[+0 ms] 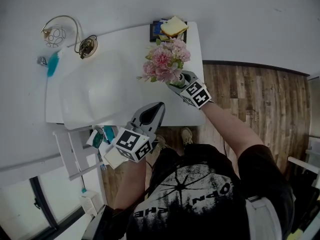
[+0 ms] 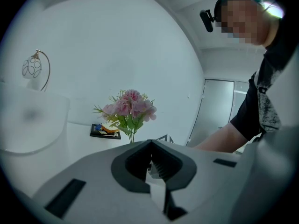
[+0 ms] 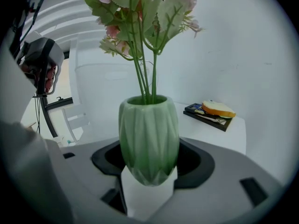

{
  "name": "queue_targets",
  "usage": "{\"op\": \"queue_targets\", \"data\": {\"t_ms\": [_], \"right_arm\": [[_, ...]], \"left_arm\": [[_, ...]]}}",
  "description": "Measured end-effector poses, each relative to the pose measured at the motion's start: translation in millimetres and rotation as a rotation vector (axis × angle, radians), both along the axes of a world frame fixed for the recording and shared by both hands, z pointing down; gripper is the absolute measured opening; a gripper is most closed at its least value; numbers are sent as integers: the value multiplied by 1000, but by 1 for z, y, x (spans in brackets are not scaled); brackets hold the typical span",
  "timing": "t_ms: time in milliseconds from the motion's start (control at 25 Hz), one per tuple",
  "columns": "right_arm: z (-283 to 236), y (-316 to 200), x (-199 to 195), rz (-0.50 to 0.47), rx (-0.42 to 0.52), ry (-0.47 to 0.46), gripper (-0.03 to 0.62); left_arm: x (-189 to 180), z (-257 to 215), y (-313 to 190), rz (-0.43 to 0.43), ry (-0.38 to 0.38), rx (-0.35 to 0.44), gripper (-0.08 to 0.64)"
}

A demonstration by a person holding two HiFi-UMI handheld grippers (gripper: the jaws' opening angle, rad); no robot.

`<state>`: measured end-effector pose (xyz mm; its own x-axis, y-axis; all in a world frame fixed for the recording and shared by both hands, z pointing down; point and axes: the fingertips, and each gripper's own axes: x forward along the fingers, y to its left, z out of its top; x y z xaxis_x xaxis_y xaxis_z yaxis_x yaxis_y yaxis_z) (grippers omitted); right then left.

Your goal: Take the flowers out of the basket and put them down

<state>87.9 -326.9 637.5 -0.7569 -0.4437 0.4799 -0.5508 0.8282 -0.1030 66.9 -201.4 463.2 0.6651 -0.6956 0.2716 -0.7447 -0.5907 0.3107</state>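
Observation:
Pink flowers [image 1: 165, 61] stand in a ribbed green vase [image 3: 148, 141]. My right gripper [image 1: 181, 81] is shut on that vase, one jaw on each side, over the right part of the white table [image 1: 192, 111]. The blooms [image 3: 140, 8] rise above the jaws. A large white basket [image 1: 95, 91] sits on the table left of the flowers, apart from them. My left gripper [image 1: 152, 113] hovers at the table's front edge, shut and holding nothing. The left gripper view shows the flowers [image 2: 130, 107] beyond its closed jaws and the basket [image 2: 28, 120] at the left.
A black tray with a sandwich [image 1: 170, 29] lies at the table's far right corner. A gold wire ornament [image 1: 55, 34] and a teal brush [image 1: 52, 64] are at the far left. Wooden floor [image 1: 250, 99] starts past the table's right edge. A white rack [image 1: 75, 154] stands below left.

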Motion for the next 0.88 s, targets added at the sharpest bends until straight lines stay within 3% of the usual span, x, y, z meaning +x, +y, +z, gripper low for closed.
{"op": "queue_targets", "data": {"t_ms": [480, 720, 880], "right_arm": [[19, 2, 2, 7, 31, 62, 282], [20, 0, 4, 62, 68, -13, 282], [24, 0, 4, 75, 77, -9, 282]], "left_arm": [[-3, 6, 2, -11, -8, -19, 12], [-1, 7, 4, -12, -15, -22, 12], [-3, 8, 6, -18, -16, -25, 12]]}}
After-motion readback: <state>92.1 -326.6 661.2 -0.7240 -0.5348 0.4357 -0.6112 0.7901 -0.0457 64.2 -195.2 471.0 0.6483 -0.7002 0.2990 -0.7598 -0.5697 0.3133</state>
